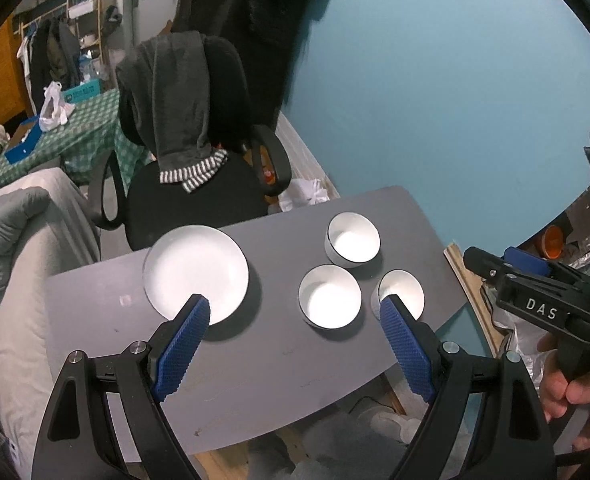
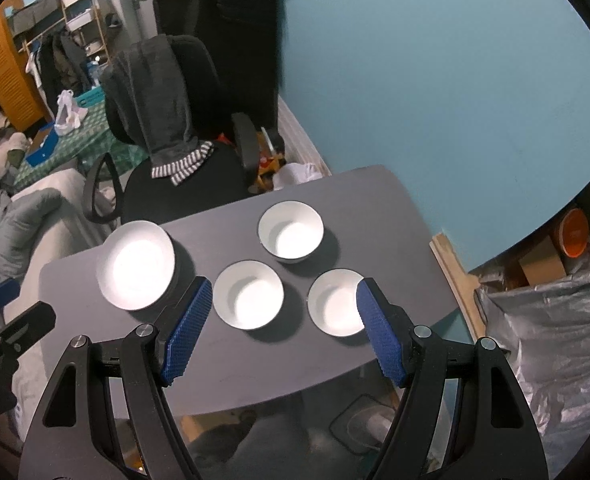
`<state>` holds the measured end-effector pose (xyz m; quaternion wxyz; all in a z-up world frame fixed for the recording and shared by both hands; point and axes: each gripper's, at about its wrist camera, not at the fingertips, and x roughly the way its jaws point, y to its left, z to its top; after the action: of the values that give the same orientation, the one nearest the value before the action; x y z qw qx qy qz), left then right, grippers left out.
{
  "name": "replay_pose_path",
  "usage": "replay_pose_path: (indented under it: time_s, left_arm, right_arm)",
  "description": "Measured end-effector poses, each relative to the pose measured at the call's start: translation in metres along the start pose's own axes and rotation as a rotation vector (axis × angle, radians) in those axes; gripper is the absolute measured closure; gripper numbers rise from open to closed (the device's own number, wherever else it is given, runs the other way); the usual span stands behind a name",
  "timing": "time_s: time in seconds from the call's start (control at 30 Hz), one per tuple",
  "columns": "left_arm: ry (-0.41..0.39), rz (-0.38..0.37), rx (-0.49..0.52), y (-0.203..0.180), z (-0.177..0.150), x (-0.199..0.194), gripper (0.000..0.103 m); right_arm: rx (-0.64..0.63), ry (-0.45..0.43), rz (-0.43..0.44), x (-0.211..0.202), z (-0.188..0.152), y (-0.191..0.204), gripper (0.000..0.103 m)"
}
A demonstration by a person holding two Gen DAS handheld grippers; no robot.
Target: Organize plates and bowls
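A small grey table (image 2: 255,360) against a teal wall (image 2: 415,80) holds the whole job, and by the look of it the sorting has not started: one white plate (image 1: 195,270) lies alone at the table's left end, while three white bowls stand apart from one another toward the right, none nested. The far bowl (image 2: 291,231) sits nearest the wall, the middle bowl (image 2: 249,294) stands in front of it toward the plate, and the near-right bowl (image 2: 337,302) is close to the table's right edge. The left gripper (image 1: 295,308) hangs above the near edge with its blue-padded jaws spread wide and nothing between them; its left pad overlaps the plate's rim in its own view, but whether it touches cannot be told from here, and it appears to be above it. The right gripper (image 2: 283,292) is likewise released and empty, framing the middle bowl from above without contact. Part of the hand (image 1: 567,392) carrying the right-hand tool shows at the edge of the left wrist view. A black office chair (image 1: 199,184) draped with a grey garment (image 1: 179,100) stands just beyond the table. Everything is left to do: judging by the layout, stacking the three bowls and placing them with the plate.
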<state>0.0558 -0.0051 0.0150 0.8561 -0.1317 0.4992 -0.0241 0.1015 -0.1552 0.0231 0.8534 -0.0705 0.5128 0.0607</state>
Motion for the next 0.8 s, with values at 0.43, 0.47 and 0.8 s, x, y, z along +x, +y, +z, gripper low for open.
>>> replay_pose_path:
  time_s: [0.43,0.47,0.8]
  left_arm:
    - [0.035,0.012,0.002,-0.019,0.018,0.03,0.015]
    - [0.037,0.008,0.0,-0.02,0.02,0.032,0.015]
    - [0.07,0.008,-0.023,-0.038,0.033,0.06,0.015]
  right_arm:
    - [0.008,0.035,0.023,0.031,0.02,-0.029,0.029]
    - [0.009,0.036,0.023,0.032,0.021,-0.029,0.029]
    - [-0.008,0.062,0.028,0.05,0.034,-0.053,0.029]
